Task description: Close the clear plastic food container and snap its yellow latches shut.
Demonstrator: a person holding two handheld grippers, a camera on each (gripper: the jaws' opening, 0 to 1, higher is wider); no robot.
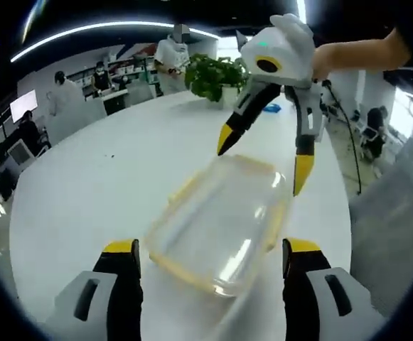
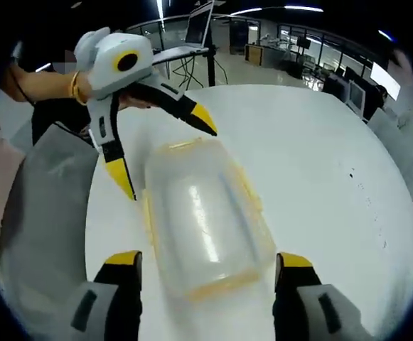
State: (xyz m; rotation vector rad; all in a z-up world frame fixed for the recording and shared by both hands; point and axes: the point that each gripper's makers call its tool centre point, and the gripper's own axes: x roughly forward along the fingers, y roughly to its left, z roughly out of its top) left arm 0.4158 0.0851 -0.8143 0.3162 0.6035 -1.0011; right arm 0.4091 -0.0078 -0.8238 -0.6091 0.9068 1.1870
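Note:
The clear plastic container [image 1: 220, 220] with its yellow rim lies on the white table [image 1: 85, 185], blurred by motion, so how its latches stand is unclear. My left gripper [image 1: 212, 250] is open, and the container's near end lies between its yellow-tipped fingers [image 1: 121, 249]. From the far side the right gripper [image 1: 263, 160] comes down, open, its tips straddling the other end. In the right gripper view the container [image 2: 206, 220] reaches in between my right gripper's [image 2: 207, 259] spread jaws, and the left gripper [image 2: 165, 153] hangs open over its far end.
A potted green plant [image 1: 217, 74] stands at the table's far side, with several people and desks behind it. The table edge runs close on the right, by the person's grey clothing [image 2: 43, 213]. A laptop on a stand [image 2: 199, 25] is beyond the table.

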